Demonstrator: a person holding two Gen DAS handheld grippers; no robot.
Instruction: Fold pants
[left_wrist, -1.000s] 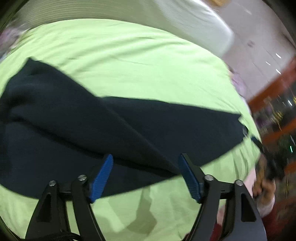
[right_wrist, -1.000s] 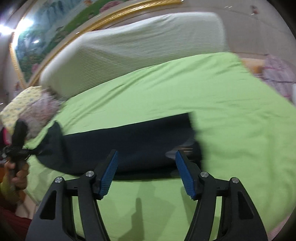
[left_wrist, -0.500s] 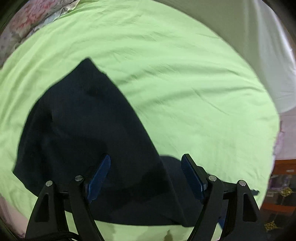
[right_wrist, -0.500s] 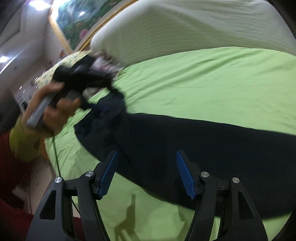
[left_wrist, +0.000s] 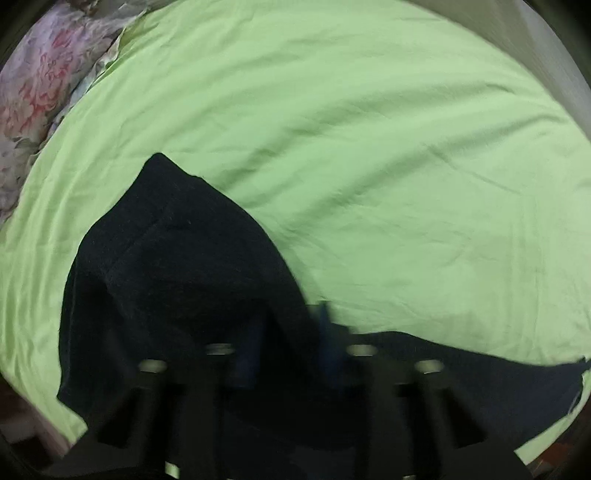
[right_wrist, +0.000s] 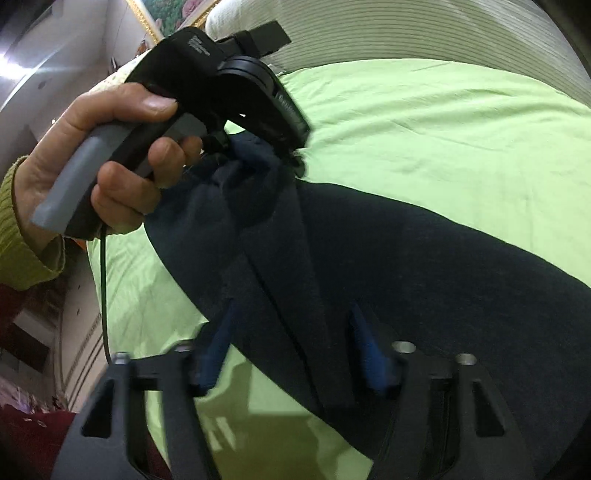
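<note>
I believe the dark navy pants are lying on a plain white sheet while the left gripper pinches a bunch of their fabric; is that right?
Not quite: the sheet is light green, not white, as the right wrist view shows plainly. The rest holds: the left gripper is closed on a bunch of the dark navy pants, gathered up at its fingers.

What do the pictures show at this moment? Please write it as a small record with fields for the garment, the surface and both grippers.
garment: dark navy fabric pants, lying long across the bed, one end bunched and raised
surface: light green bed sheet, wrinkled
left gripper: jaws have just been closing; now pinching the raised end of the pants
right gripper: jaws have just been closing; pads apart, not pressing; a folded edge of the pants lies between them
</note>
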